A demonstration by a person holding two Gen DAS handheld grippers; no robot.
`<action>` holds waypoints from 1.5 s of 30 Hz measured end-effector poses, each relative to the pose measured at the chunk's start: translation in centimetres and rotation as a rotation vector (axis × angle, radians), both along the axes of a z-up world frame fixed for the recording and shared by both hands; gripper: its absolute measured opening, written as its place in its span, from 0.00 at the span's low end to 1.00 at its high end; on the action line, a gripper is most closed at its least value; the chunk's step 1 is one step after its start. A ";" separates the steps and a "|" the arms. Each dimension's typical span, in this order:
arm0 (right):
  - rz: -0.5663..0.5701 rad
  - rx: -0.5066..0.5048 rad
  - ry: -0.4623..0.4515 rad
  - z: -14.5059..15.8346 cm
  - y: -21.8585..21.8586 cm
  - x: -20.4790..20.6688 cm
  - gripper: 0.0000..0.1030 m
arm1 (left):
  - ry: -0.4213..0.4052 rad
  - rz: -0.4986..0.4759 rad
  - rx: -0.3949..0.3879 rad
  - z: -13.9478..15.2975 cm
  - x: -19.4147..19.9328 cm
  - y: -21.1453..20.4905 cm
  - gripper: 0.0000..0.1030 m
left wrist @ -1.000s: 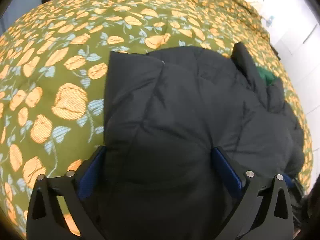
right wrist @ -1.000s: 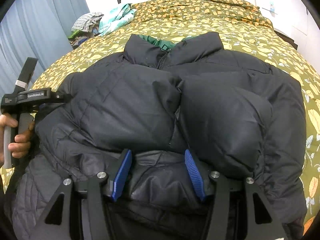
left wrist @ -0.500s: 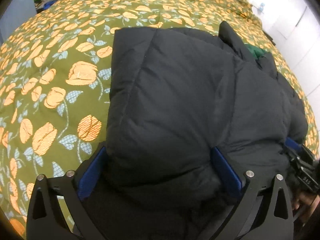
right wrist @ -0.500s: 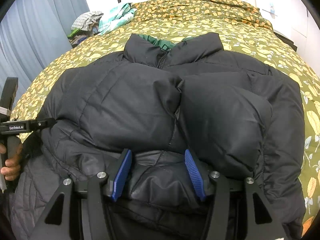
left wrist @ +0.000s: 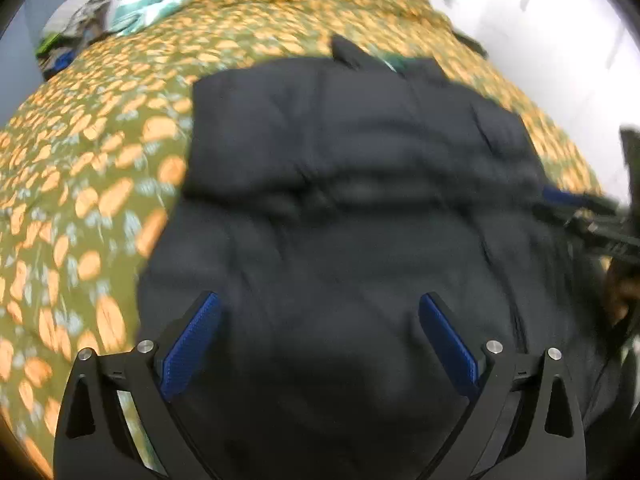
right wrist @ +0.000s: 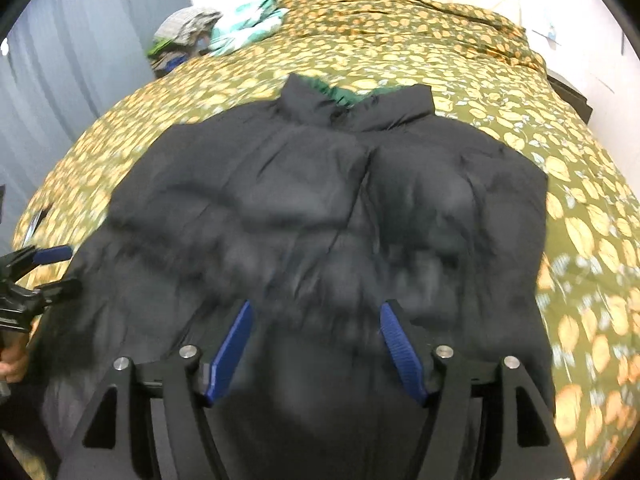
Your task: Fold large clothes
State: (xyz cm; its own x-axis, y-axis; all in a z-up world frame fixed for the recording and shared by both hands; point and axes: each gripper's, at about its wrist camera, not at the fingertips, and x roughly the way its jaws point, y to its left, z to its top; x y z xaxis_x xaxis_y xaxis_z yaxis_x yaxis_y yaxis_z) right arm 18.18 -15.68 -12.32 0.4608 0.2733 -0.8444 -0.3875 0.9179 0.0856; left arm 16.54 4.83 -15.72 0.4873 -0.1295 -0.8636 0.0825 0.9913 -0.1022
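Observation:
A large black puffer jacket (right wrist: 340,208) lies on the bed, collar away from me, with green lining at the neck (right wrist: 340,94). Both sleeves are folded in over the chest. It also fills the left wrist view (left wrist: 352,184). My left gripper (left wrist: 318,308) is open above the jacket's lower left part, with nothing between its blue pads. My right gripper (right wrist: 314,316) is open above the jacket's hem near the middle. The left gripper shows at the left edge of the right wrist view (right wrist: 44,264). Both views are blurred by motion.
The bed has an olive quilt with orange flowers (right wrist: 580,208). A pile of clothes (right wrist: 212,32) lies at the far left corner. A grey curtain (right wrist: 60,72) hangs on the left and a white wall (left wrist: 560,40) stands on the right.
Both grippers have let go of the jacket and pulled back and up. The jacket's lower part has dropped flat. The left gripper has swung toward the jacket's left side.

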 end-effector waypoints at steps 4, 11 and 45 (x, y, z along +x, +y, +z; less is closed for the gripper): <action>0.023 -0.035 0.016 -0.2 -0.6 -5.8 0.66 | 0.035 -0.071 0.046 -1.3 -2.9 -2.0 0.97; -0.042 -0.058 0.056 -2.4 -2.2 -12.5 0.66 | 0.074 -0.070 0.020 -2.2 -6.2 -2.4 0.98; -0.114 -0.038 0.046 -4.4 -2.5 -14.0 0.67 | 0.093 -0.087 0.053 -3.7 -6.7 -2.6 1.00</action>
State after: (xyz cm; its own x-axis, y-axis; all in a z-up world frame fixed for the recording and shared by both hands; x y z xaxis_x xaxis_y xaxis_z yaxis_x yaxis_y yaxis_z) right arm 4.20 -18.19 -16.69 0.4477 0.1888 -0.8740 -0.2765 0.9588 0.0654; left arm 9.85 2.21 -19.42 0.3934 -0.1207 -0.9114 0.1606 0.9851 -0.0612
